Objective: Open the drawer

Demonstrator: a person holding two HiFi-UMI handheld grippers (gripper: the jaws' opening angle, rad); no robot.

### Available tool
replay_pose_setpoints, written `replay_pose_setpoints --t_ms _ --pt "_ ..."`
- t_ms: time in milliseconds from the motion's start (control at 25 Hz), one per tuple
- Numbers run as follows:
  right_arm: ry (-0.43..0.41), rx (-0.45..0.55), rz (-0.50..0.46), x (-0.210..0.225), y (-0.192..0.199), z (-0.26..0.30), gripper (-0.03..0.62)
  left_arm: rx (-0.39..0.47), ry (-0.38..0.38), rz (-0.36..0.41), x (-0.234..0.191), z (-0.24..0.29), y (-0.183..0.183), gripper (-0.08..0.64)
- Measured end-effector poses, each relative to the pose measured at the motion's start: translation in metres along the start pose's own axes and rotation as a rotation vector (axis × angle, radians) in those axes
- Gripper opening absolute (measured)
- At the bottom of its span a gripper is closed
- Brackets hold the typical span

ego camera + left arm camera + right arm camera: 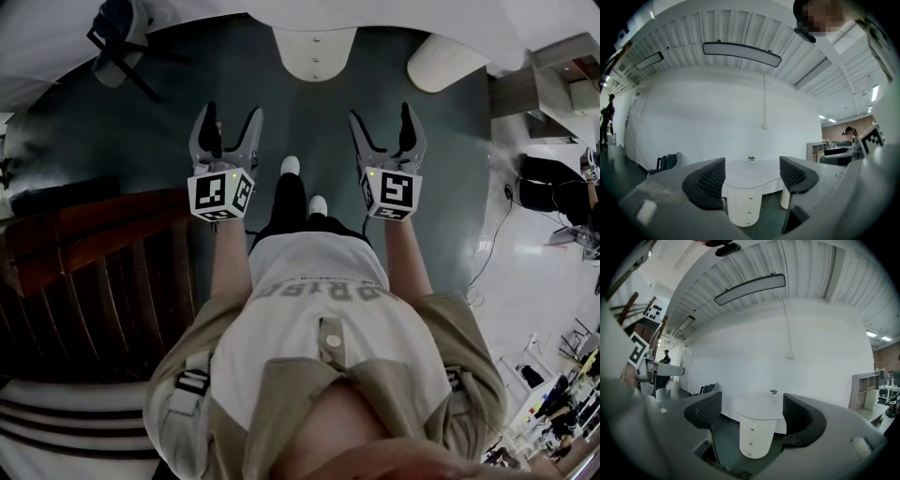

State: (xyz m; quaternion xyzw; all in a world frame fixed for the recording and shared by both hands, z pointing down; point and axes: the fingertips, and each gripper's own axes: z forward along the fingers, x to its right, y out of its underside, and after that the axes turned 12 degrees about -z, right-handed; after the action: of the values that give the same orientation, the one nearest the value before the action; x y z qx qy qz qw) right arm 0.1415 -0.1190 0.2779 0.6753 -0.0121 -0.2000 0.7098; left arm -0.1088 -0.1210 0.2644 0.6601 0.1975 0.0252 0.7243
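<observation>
A white drawer unit [315, 53] with three small knobs stands under a white table [752, 171] across the dark floor, some way ahead of both grippers. Its drawers look closed in the left gripper view [744, 207] and the right gripper view [756, 437]. My left gripper [226, 128] is held out in front of the person, open, with nothing between its jaws. My right gripper [387, 127] is level with it on the right, also open and empty. Both point toward the drawer unit.
A dark wooden staircase [84, 272] runs along the left. A white rounded table leg [446, 62] stands right of the drawers. A chair with a dark bag [117, 37] sits far left. The person's shoes [302, 186] are on the dark floor between the grippers.
</observation>
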Motion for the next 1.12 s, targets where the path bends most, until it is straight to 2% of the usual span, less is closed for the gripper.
replay_pose_setpoints --t_ms 320,640,880,1120 --pt "0.019 -0.038 0.006 -0.006 0.014 0.059 0.399 -0.002 0.023 -0.006 -0.041 0.053 -0.008 0.367" --pt "0.046 -0.09 0.003 -0.023 0.027 0.135 0.399 -0.014 0.08 -0.011 -0.09 0.118 -0.021 0.367" --pt "0.062 -0.1 -0.007 -0.026 0.034 0.173 0.397 -0.033 0.125 -0.014 -0.096 0.151 -0.021 0.367" --pt "0.048 -0.129 -0.003 -0.03 0.062 0.205 0.397 -0.064 0.104 -0.031 -0.108 0.168 0.0 0.367"
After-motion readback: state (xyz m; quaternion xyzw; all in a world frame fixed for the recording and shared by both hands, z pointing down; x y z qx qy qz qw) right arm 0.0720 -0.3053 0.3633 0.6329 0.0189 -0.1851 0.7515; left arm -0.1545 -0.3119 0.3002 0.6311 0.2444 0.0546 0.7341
